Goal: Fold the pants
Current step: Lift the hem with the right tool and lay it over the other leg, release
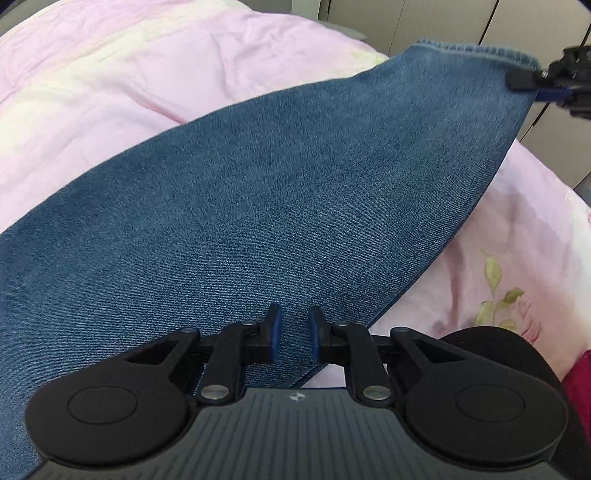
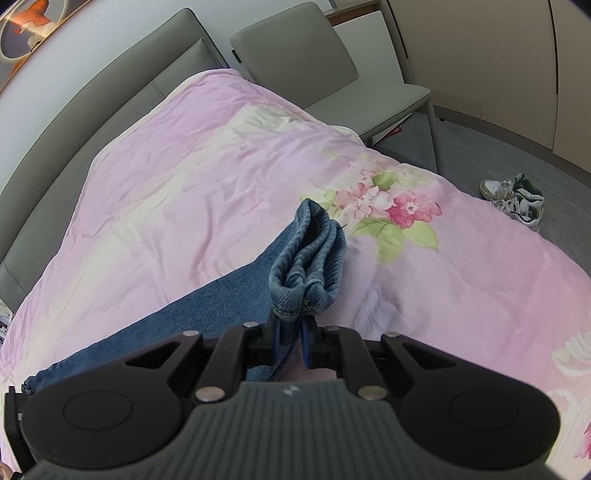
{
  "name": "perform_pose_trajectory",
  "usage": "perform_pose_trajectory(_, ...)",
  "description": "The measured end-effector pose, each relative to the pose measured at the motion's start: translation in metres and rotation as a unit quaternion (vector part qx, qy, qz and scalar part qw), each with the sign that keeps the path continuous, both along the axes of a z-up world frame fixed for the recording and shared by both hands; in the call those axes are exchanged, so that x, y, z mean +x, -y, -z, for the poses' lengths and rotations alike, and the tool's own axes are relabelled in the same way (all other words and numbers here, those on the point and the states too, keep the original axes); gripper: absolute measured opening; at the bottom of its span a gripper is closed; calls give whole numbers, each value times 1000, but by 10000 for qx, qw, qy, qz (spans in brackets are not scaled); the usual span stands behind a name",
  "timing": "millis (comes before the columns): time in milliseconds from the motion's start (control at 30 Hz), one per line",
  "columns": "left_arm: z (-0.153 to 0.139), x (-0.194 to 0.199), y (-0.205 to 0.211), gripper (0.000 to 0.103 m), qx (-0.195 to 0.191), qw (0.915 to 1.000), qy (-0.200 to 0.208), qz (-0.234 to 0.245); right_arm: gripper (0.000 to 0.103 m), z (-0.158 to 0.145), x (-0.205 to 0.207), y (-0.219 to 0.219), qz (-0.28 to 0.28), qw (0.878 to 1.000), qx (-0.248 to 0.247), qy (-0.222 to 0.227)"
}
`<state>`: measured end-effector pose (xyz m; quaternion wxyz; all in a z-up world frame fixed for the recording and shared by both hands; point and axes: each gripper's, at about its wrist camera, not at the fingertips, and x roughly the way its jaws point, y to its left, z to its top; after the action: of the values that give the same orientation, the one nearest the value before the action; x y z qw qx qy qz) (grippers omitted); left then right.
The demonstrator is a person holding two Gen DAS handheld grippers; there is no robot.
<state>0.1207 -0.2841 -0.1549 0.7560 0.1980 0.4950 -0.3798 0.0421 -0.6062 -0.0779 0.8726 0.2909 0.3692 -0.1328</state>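
Blue denim pants [image 1: 258, 206] lie folded lengthwise across the pink bedspread [image 1: 110, 74]. My left gripper [image 1: 294, 332] hovers open over the near part of the pants, close to their right edge, with nothing between the fingers. My right gripper [image 2: 291, 341] is shut on the bunched leg hems [image 2: 310, 258] and holds them lifted above the bed. It also shows in the left wrist view [image 1: 532, 79], clamped on the far hem corner. The pants [image 2: 207, 306] run back to the left from the held hems.
The pink floral bedspread [image 2: 184, 177] covers the bed. A grey headboard [image 2: 74, 92] stands at the left, a grey chair [image 2: 325, 74] beyond the bed. Sneakers [image 2: 517, 201] lie on the floor at the right. Cabinet doors [image 1: 461, 22] stand behind.
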Motion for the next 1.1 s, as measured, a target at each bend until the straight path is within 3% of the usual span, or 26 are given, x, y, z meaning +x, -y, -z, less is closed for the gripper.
perform_pose_trajectory(300,9,-5,-5,18,-108,9998,31,-174,5,-58,22,-76,-1020,9903,-645,682)
perform_pose_trajectory(433,-15,-5,-44,18,-634,9971,9,-421,5,-84,40,-124,-1533,9797,-902,927)
perform_pose_trajectory(567,-45,6,-100,18,-802,9933,238,-792,5,-91,63,-171,-1972,9721,-811,974)
perform_pose_trajectory(833,-74,38,-217,18,-767,9789,546,-1815,6,-55,107,-272,-2741,9589,-322,665)
perform_pose_trajectory(1100,-56,53,-287,18,-814,9619,328,-2590,6,35,137,-361,-3349,9420,-28,-222)
